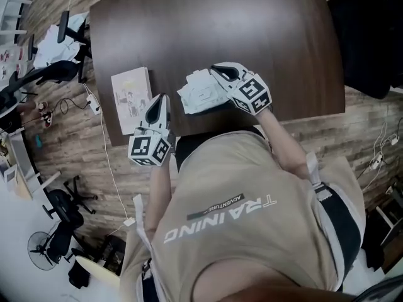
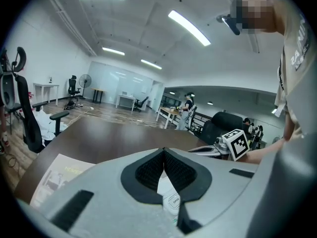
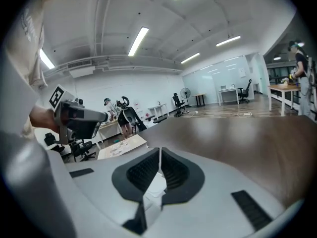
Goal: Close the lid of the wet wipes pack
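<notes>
Since the crumpled white plastic wet wipes pack lies on the dark brown wooden table near its front edge, just in front of the person, closing its lid looks like a pressing job rather than a grasp; the right gripper reaches over the pack's far right corner with its jaws together, and the left gripper sits just beside the pack's left edge, jaws likewise together at the tips; in each gripper view white material shows through the slot behind the closed tips, and I cannot tell whether either pair nips it. To do the step well, I judge that one gripper should pin the soft pack flat near an edge while the other lays the lid over the opening and presses along it with closed tips, hinge side to free side, so that it seats all round; an off-centre push would likely skid or buckle the light pack. Whether the lid is up or down cannot be made out. As for writing, a small white tab under the left jaws reads "OPEN"; the person's beige shirt carries "TRAINING" with a smaller "ADVENTURE"; the pale printed booklet left of the left gripper bears drawings and print too small to read.
</notes>
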`<action>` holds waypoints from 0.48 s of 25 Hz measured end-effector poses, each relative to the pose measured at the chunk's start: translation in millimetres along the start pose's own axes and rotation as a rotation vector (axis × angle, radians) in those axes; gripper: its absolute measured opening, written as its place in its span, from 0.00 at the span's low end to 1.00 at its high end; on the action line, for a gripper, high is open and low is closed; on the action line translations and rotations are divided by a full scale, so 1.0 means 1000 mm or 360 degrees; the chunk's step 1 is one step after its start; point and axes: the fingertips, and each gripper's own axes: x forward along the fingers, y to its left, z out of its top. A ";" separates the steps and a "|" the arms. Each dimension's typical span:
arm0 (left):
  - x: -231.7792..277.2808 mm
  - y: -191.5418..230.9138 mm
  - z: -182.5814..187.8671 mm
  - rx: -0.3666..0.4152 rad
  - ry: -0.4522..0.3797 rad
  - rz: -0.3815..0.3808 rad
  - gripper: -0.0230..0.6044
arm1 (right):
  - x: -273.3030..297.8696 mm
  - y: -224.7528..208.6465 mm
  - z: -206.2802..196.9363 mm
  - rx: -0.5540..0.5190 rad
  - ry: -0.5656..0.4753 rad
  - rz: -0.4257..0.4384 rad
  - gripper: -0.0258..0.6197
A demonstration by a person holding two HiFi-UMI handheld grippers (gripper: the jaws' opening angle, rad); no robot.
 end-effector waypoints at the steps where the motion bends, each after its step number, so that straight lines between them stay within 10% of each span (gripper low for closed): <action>1: 0.006 0.000 -0.001 0.0003 0.0002 -0.0011 0.04 | 0.003 -0.001 -0.003 -0.0009 0.0024 0.0015 0.07; 12: 0.045 0.006 -0.022 -0.0077 0.0047 -0.0093 0.04 | 0.030 -0.016 -0.041 0.0177 0.0263 0.0197 0.07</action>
